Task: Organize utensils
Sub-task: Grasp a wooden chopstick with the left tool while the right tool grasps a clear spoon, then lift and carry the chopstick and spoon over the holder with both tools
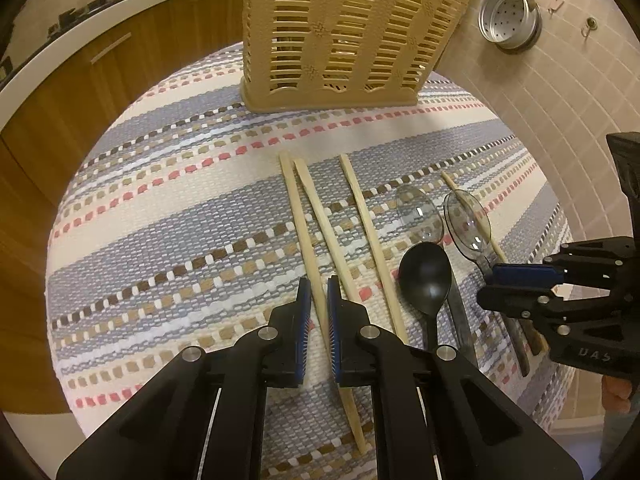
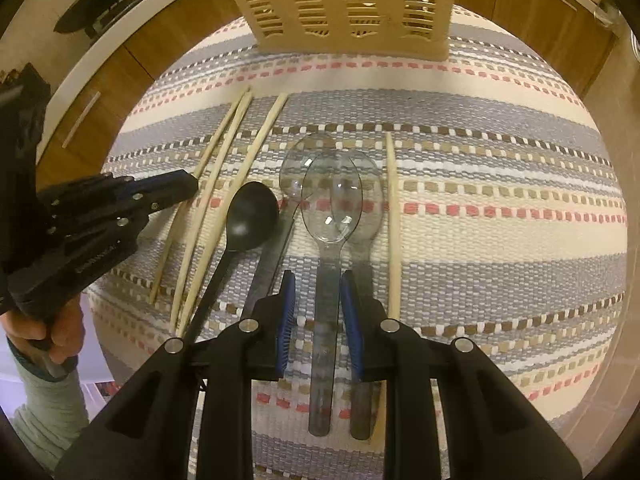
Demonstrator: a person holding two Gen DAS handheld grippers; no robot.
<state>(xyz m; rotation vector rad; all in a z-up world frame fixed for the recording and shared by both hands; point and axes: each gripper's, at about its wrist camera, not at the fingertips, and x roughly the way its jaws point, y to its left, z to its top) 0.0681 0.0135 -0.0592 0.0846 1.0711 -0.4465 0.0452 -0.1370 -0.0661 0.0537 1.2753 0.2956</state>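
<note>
Several wooden chopsticks lie on a striped woven mat, with a black spoon and clear plastic spoons to their right. My left gripper is narrowly open with its pads either side of one chopstick, low over the mat. In the right wrist view my right gripper is open around the handle of a clear spoon, not closed on it. The black spoon and chopsticks lie to its left. A tan slotted utensil holder stands at the mat's far edge.
A single chopstick lies right of the clear spoons. A metal strainer cup hangs on the tiled wall at right. Wooden cabinets lie beyond the mat on the left. The left gripper's body shows at left in the right wrist view.
</note>
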